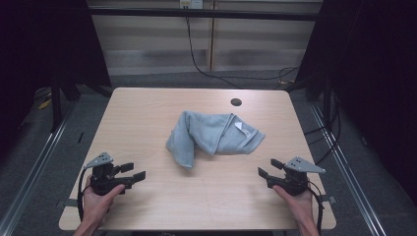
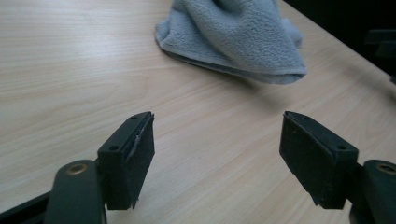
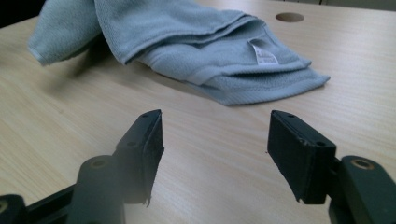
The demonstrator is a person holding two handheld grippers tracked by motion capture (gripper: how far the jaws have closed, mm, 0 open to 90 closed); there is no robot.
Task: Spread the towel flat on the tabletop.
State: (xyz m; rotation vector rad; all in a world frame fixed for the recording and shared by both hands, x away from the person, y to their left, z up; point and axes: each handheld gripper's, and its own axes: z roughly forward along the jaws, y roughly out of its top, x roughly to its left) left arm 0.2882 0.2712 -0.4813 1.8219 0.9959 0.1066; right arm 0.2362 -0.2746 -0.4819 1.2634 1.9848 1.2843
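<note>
Grippers: left gripper [image 1: 132, 173] and right gripper [image 1: 269, 167], jaws apart, empty, near the desk's [image 1: 147, 108] front corners. Towel [image 1: 211, 135]: grey, crumpled, mid-desk, white label [image 3: 264, 54] up. Likely handling: pinch two separate hem corners, lift evenly.

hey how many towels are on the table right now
1. A single grey towel lies crumpled near the middle of the table, ahead of both open grippers, with a white tag showing on its right side. Its folds could hide something small underneath.
</note>
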